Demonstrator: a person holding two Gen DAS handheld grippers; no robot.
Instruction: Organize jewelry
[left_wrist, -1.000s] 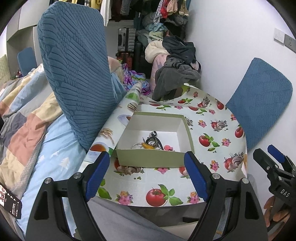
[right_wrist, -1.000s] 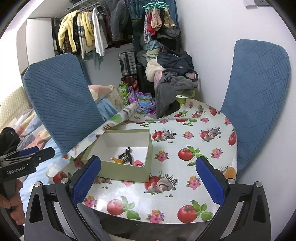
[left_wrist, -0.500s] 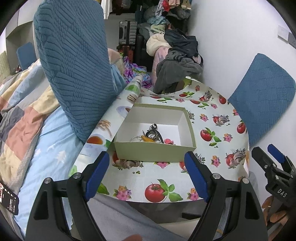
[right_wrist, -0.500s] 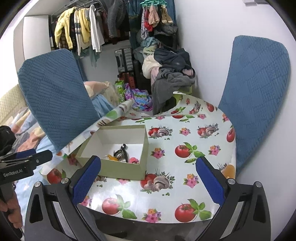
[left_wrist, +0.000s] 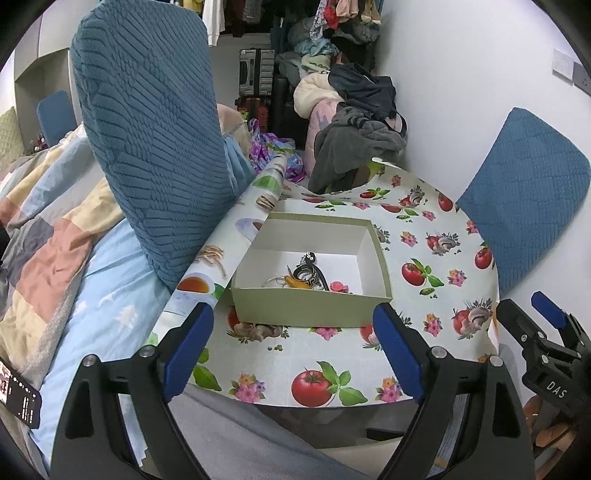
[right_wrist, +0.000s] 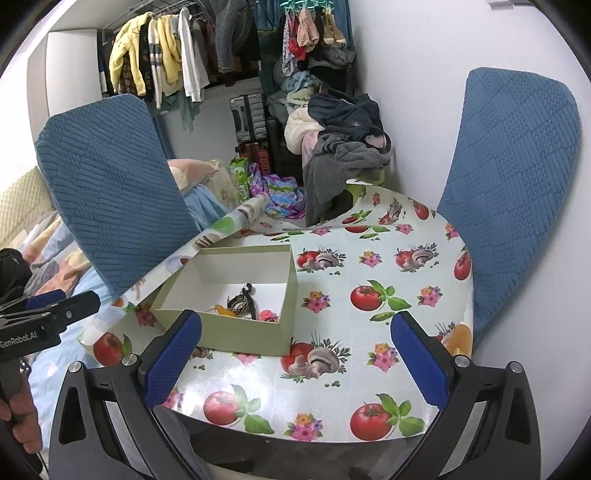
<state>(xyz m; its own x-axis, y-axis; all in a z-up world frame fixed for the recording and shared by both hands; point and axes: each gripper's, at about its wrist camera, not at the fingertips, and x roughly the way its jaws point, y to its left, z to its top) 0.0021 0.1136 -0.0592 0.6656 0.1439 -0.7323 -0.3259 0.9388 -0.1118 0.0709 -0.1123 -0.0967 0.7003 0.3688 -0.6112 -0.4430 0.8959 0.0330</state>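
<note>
Olive-green open cardboard box (left_wrist: 312, 291) rests on the fruit-patterned oilcloth worktop (right_wrist: 384, 332) — tangled jewelry pieces (left_wrist: 308, 275) inside; left gripper (left_wrist: 291, 350) fingers spread, empty; right gripper (right_wrist: 295, 358) fingers spread, empty.

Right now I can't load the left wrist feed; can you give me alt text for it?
An open-topped greenish box sits on a fruit-print tablecloth, holding a small tangle of jewelry near its front wall. The left gripper hovers open in front of the box, holding nothing. The right gripper shows at the right edge, and blue chair backs flank the table.
</note>
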